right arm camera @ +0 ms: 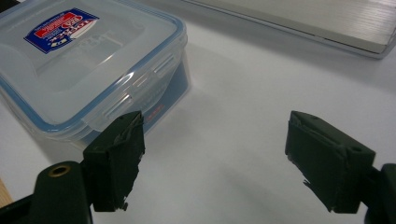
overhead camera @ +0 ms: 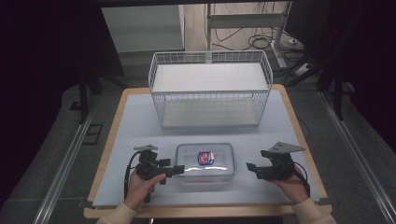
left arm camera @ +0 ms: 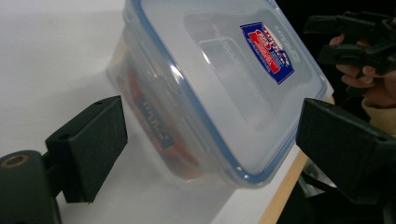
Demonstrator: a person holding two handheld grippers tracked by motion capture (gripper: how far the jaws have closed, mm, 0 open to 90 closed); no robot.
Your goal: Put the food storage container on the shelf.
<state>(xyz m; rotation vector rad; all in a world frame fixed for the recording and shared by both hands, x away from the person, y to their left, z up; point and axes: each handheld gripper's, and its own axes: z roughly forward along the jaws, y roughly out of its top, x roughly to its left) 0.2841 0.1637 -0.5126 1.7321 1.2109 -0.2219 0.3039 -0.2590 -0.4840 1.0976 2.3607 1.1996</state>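
Both hand-held grippers, left and right, gape open beside the lidded food container near the bench's front edge, so a clumsy nudge could probably shove it off.

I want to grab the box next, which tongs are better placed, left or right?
Probably left. The left tongs are open right at the box's end, already straddling it. The right tongs, also open, sit apart from it with bare table between.
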